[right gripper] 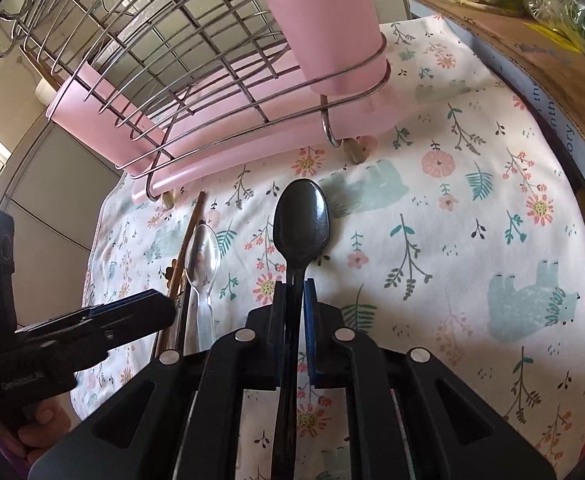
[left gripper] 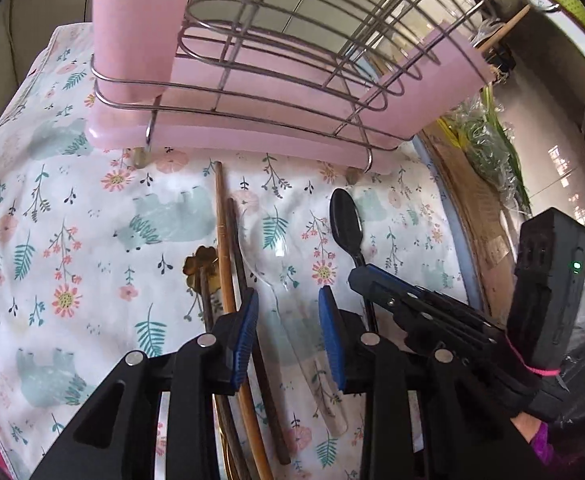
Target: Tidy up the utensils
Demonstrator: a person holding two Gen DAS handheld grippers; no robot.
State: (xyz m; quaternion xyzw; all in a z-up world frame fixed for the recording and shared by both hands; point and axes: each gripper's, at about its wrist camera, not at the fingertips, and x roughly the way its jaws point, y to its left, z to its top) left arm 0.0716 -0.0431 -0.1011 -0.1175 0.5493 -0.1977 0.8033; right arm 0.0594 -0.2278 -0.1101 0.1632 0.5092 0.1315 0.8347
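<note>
- Two grippers are at work: the right gripper (right gripper: 292,280) has its fingers clamped on the neck of the black spoon (right gripper: 302,220), whose bowl points to 12 o'clock, toward the pink rack (right gripper: 228,148).
- Half-open fingers of the left gripper (left gripper: 288,312) straddle the clear plastic spoon (left gripper: 288,280), flat on the floral cloth (left gripper: 72,220); no contact is seen.
- Chopsticks (left gripper: 222,240) and a gold flower-ended utensil (left gripper: 202,266) lie at 9 o'clock and should be left out of the pinch.
- A centred, square closing on the clear handle is advised before any lift.
</note>
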